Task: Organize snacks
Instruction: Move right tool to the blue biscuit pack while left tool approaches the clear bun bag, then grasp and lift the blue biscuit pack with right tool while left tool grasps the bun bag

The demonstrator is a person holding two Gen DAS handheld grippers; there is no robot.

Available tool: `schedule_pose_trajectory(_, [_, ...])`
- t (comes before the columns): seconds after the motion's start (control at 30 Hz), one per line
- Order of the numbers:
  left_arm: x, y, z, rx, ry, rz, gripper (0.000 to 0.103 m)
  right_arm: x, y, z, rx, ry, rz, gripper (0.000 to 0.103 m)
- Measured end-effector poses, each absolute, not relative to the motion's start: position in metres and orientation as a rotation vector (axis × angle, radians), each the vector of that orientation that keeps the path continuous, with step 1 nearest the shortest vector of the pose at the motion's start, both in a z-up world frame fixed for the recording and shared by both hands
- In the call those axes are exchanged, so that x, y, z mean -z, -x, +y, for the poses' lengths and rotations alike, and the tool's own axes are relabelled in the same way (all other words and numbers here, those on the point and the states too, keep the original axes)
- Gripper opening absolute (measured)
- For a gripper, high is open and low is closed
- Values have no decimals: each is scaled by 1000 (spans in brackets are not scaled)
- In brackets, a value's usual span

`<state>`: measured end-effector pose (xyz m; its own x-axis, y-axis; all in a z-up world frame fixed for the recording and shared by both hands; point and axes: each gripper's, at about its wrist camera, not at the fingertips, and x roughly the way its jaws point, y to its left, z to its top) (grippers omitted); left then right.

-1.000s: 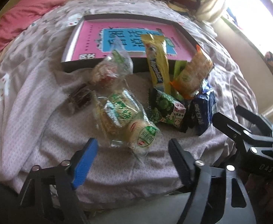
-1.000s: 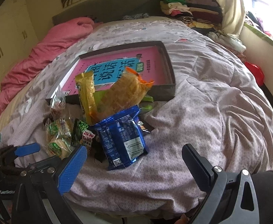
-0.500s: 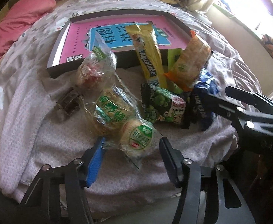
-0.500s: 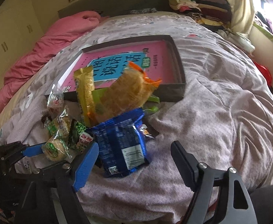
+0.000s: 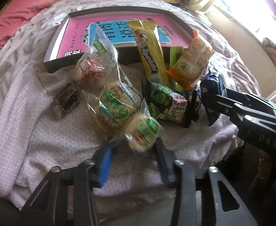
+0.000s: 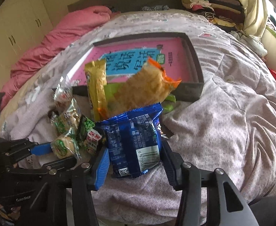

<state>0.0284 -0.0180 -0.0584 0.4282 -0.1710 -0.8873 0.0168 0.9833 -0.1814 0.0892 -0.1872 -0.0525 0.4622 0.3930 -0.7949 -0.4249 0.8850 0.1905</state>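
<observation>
A pile of snacks lies on the bed in front of a dark tray (image 5: 52,61) with a pink book inside. My left gripper (image 5: 133,148) has its jaws around a round green-labelled rice cake packet (image 5: 142,131), close on both sides. My right gripper (image 6: 135,162) has its jaws on both sides of a blue cookie packet (image 6: 133,141). In the pile are a yellow Alpenliebe stick (image 5: 151,54), an orange cracker packet (image 5: 191,62), a green pea packet (image 5: 166,103), a clear packet with red filling (image 5: 92,66) and a small dark sweet (image 5: 67,98).
The bed cover (image 6: 222,113) is wrinkled lilac cloth. A pink quilt (image 6: 62,33) lies at the far left. Folded clothes (image 6: 209,1) are stacked at the back right. The right gripper's body (image 5: 251,116) shows at the right of the left wrist view.
Both grippers moved forward into the pile and narrowed. The left jaws came around the rice cake packet, the right jaws around the blue packet.
</observation>
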Motion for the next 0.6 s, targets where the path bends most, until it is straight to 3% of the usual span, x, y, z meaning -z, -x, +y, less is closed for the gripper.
schedule_pose_trajectory(0.1, [58,-27,-18,139,161,1123,28,48,-89,-195,-501,-8,950,51])
schedule_pose_trajectory(0.6, [54,-27,-30,245,207,1115,28,46,-91,-205,-495,-56,954,51])
